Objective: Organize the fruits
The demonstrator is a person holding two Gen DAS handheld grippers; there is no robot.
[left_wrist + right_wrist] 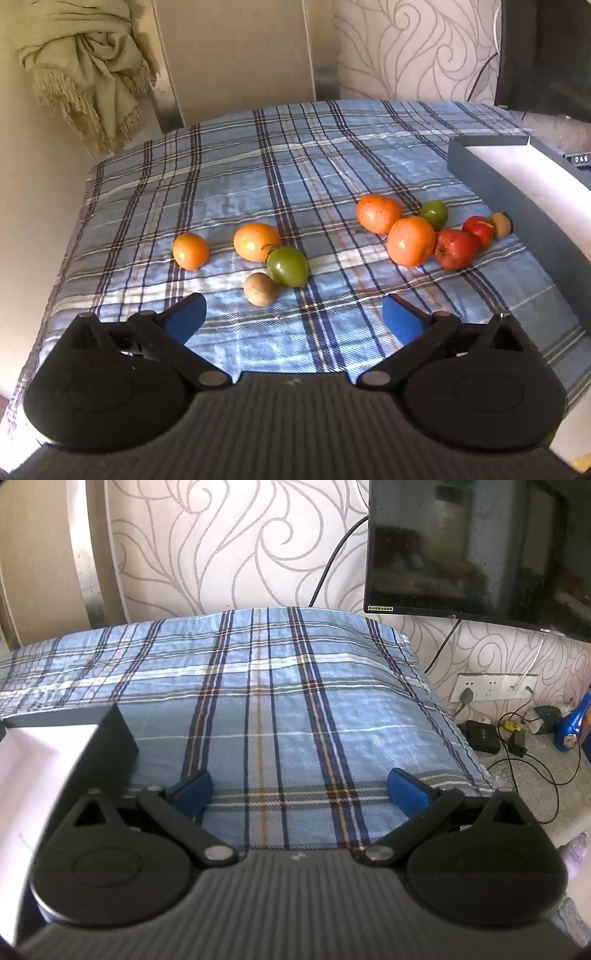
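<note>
We are starting: both the left tongs (293,317) and right tongs (299,794) are gaping wide, empty. Fruits are lying just ahead of the left tongs, the brown fruit (260,289) nearest; we judge closing on it comes next, then the gray box (517,192) rightward.

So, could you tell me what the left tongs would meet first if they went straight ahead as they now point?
Most likely the small brown fruit, which lies just ahead of the open left tongs, slightly left of centre, with the green fruit touching behind it. Depth is unclear.

Swirl wallpaper (207,554), TV (480,546), plaid tablecloth (277,709)
</note>
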